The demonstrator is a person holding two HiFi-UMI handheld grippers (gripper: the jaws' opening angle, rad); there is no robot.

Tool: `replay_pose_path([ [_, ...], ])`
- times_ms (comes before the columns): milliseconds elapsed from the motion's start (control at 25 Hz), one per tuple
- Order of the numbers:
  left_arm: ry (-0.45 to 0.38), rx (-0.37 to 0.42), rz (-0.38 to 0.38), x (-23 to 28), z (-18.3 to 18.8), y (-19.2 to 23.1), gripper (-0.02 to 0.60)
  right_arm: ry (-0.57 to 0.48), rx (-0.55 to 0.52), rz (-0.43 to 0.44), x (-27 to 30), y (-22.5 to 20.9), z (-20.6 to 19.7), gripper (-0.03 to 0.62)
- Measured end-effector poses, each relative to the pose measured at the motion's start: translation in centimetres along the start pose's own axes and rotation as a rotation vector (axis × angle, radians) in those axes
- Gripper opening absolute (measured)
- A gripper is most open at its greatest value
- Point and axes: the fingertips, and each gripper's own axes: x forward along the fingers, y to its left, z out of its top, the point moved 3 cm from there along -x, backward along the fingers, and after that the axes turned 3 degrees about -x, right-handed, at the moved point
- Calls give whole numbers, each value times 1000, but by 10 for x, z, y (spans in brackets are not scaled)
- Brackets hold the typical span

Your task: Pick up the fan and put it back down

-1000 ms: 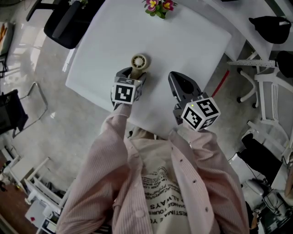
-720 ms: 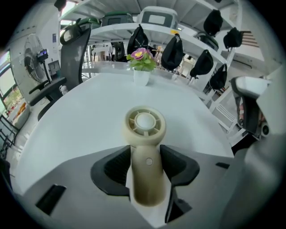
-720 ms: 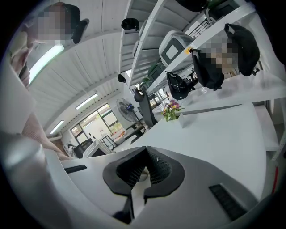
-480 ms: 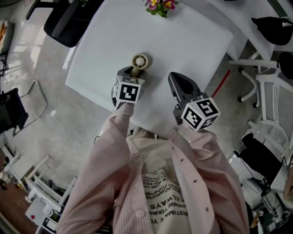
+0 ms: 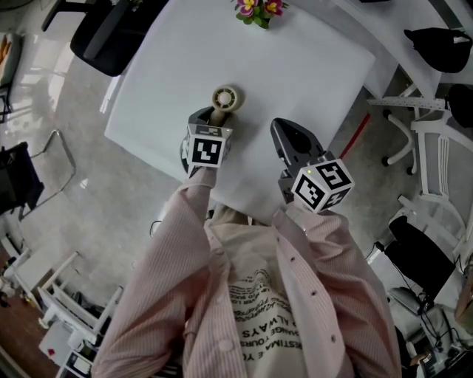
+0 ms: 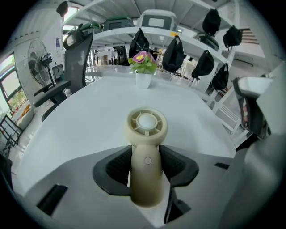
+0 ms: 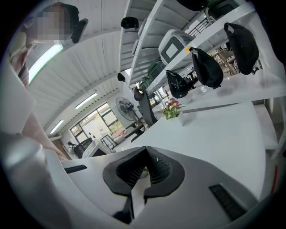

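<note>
Starting at the left, a black chair (image 5: 111, 37) is tucked against the far-left side of the white table (image 5: 310, 81), with bare floor below it along the table's left edge. The left gripper (image 6: 146, 155) is just inside that near-left edge. Its jaws have just been closing and the pads now press on both sides of the handle of the fan (image 6: 147, 126). The fan is upright, its round head poking up past the jaws. There's loads of open tabletop beyond it, all the way to the flower pot (image 5: 256, 11) at the far side.

The right gripper (image 7: 145, 156) is near it, hovering over the near part of the table with its jaws closed together at the tips and nothing in them. The table's right corner is further right, and a white chair (image 5: 432, 148) is out on the floor.

The fan's bottom end is hidden behind the gripper body, so I can't tell whether it's touching the table. The pot is cut off at the top of the head view.
</note>
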Motion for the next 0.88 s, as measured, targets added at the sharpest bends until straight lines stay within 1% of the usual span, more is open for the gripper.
replay_pose_path([
  [120,-20,-12,7,-4,-1,2,183,0,0,-5,-4,1,-1,-2],
  [280,-53,-33,-2,-10,0,4,183,0,-3,-15,-8,0,-3,-2],
  [520,-115,-34,-10,-24,9,-1,183,-9,-21,-13,-11,4,1,-2],
  [880,-235,-38,-36,-68,20,-18,183,-37,-73,3,-23,19,13,-2],
])
